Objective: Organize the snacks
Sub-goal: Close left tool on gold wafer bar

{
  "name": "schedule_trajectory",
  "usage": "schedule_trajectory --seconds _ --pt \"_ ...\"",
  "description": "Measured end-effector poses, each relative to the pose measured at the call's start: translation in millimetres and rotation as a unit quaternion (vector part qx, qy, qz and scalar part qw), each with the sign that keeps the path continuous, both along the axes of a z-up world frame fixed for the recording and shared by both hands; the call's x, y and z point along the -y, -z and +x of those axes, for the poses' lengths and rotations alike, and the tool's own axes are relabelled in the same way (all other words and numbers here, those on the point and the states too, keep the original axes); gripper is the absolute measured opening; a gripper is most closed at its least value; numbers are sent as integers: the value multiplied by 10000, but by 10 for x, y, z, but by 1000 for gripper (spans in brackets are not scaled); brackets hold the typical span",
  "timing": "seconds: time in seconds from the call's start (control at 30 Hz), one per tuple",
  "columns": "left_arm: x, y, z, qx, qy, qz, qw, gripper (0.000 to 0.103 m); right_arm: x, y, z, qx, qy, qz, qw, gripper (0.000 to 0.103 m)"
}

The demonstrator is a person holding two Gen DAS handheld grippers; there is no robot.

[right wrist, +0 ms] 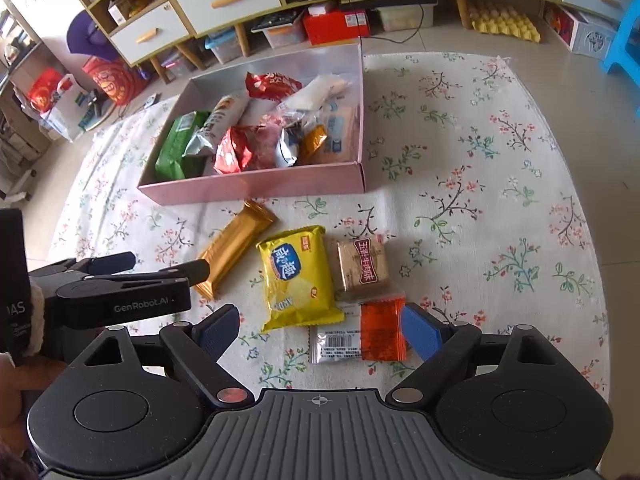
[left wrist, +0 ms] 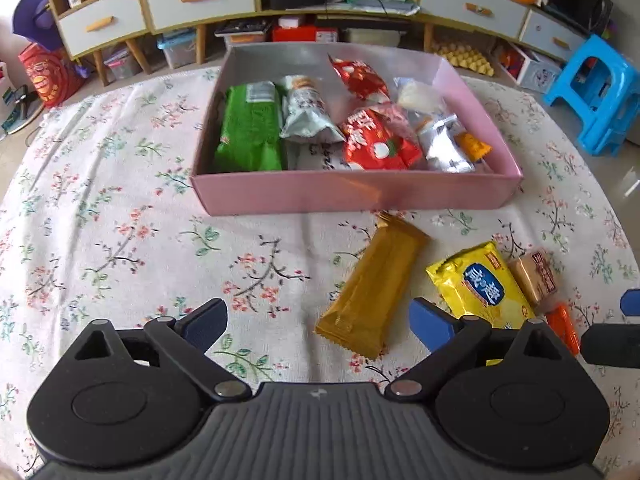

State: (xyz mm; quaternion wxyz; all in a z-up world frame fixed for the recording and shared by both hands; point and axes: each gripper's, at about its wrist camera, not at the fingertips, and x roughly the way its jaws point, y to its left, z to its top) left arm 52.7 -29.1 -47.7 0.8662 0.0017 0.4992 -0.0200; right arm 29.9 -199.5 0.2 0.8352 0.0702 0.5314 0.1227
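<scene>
Both claws, left claw [left wrist: 318, 322] and right claw [right wrist: 318, 326], were spread wide (holding nothing); next, the gold snack bar [left wrist: 370, 286] likely needed lifting into the pink box [left wrist: 352, 194].

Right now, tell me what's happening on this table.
A person holds two grippers over a floral tablecloth, sorting snacks into a pink box that is already partly filled. Both the left gripper and the right gripper are open and empty. A gold bar, yellow chip bag, brown packet and orange packet still lie outside.
</scene>
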Motion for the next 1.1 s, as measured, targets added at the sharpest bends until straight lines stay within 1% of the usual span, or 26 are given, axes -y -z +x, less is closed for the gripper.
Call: schedule_trajectory --seconds 0.2,0.27,0.3,0.4,0.43,0.47,0.5,0.53,0.57,0.6,0.67,0.73,0.87,1.1 --pt "66 106 27 -28 209 12 9998 96 -38 86 43 -97 -13 -77 9999 90" --pt "79 163 58 -92 249 73 9996 90 -62 107 50 -115 -37 -106 9999 90" --pt "85 185 63 -76 238 114 9996 87 -74 116 54 -114 -50 -122 9998 90" --pt "114 218 48 94 287 292 9991 87 -94 141 69 -102 -61 -202 9997 90" --pt "125 218 38 138 327 326 9988 85 -90 153 75 -118 -45 -207 9997 90" --pt "134 208 25 186 372 332 9986 83 -81 164 82 -137 -22 -204 9997 90" --pt "143 190 9 243 426 350 9982 72 -74 174 86 -148 -2 -208 9997 90" --pt "155 166 -2 284 487 379 9977 58 -66 180 92 -148 17 -221 9996 90" --pt "159 141 -13 306 537 385 9973 50 -59 185 97 -144 36 -242 9996 90" --pt "153 121 -19 292 565 341 9974 45 -51 192 101 -145 51 -257 9996 90" --pt "108 106 -9 229 586 200 9978 42 -36 211 109 -164 72 -272 9995 90" --pt "93 85 -22 144 579 125 9981 35 -39 230 108 -194 76 -293 9994 90" --pt "70 17 -54 117 511 -105 9986 34 -88 243 88 -178 -30 -338 9993 90" --pt "-128 -121 -60 130 213 -468 9986 34 -182 285 74 -74 -215 -433 9988 90"
